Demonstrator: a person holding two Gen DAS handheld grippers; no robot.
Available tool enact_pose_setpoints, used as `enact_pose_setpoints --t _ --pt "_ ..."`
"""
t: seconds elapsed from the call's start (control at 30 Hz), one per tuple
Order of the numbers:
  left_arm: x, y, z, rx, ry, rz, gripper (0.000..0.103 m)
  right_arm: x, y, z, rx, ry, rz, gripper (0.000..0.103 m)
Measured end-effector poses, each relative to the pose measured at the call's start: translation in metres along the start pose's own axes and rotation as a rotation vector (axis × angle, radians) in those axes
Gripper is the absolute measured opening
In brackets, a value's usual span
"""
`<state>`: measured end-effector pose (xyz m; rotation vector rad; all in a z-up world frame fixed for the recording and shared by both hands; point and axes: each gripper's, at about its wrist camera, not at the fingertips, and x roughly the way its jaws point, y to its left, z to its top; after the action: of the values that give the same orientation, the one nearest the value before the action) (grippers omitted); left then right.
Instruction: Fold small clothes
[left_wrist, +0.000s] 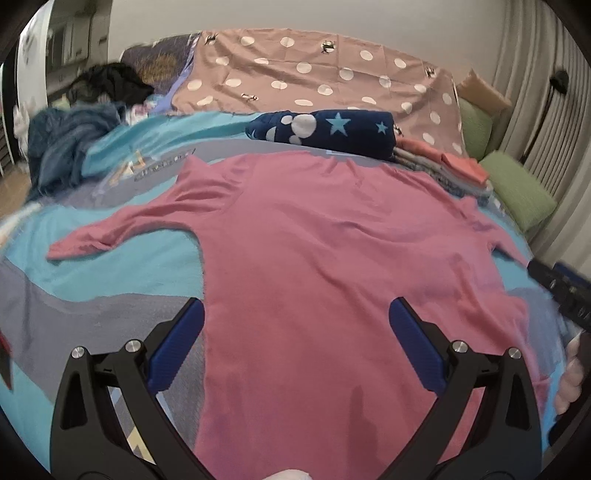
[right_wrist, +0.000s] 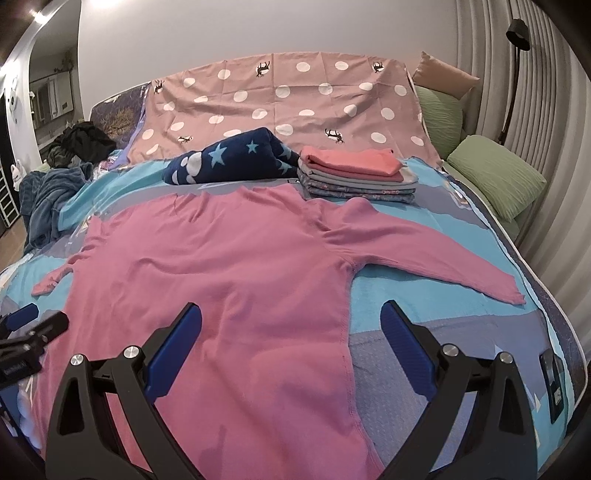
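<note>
A pink long-sleeved shirt (left_wrist: 332, 258) lies spread flat on the bed, both sleeves out; it also shows in the right wrist view (right_wrist: 221, 277). My left gripper (left_wrist: 295, 314) is open and empty above the shirt's lower left part. My right gripper (right_wrist: 291, 317) is open and empty above the shirt's lower right side seam. The right gripper shows at the right edge of the left wrist view (left_wrist: 561, 291), and the left gripper shows at the left edge of the right wrist view (right_wrist: 26, 332).
A stack of folded clothes (right_wrist: 354, 177) sits beyond the shirt beside a rolled navy star blanket (right_wrist: 236, 158). Unfolded clothes (left_wrist: 66, 144) are heaped at the far left. Green pillows (right_wrist: 495, 173) line the right side. A phone (right_wrist: 552, 384) lies near the bed's right edge.
</note>
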<state>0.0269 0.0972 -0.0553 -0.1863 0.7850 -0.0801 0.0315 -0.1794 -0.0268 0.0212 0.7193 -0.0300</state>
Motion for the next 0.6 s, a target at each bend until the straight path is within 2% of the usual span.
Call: enact_pose_setpoints --t 0.1,0.13,0.2,0.27,0.37,0.4,0.47,0.53,0.6 --pt "0.009 0.036 0.007 -0.106 0.018 -0.03 0.101 0.007 0.001 0.002 -0.002 0.015 -0.01 0.098" --pt "0.014 0.06 0.011 -0.167 0.028 -0.023 0.1 0.009 0.001 0.003 -0.006 0.021 -0.016 0.098" --pt "0.024 0.1 0.016 -0.262 0.049 0.0 0.093 0.014 0.001 0.004 -0.013 0.03 -0.026 0.098" --pt "0.033 0.142 0.019 -0.363 0.072 0.0 0.077 0.019 0.001 0.005 -0.016 0.039 -0.036 0.098" --pt "0.052 0.223 0.018 -0.576 0.116 0.021 0.06 0.027 0.001 0.007 -0.012 0.05 -0.047 0.098" --pt "0.06 0.256 0.016 -0.664 0.128 0.048 0.059 0.029 0.001 0.008 -0.013 0.055 -0.05 0.098" --pt "0.07 0.3 0.015 -0.773 0.125 0.083 0.059 0.035 0.004 0.01 -0.017 0.063 -0.056 0.098" --pt "0.079 0.335 0.016 -0.851 0.109 0.124 0.059 0.039 0.006 0.012 -0.025 0.068 -0.064 0.098" --pt "0.089 0.364 0.017 -0.927 0.092 0.133 0.059 0.043 0.009 0.014 -0.032 0.074 -0.073 0.098"
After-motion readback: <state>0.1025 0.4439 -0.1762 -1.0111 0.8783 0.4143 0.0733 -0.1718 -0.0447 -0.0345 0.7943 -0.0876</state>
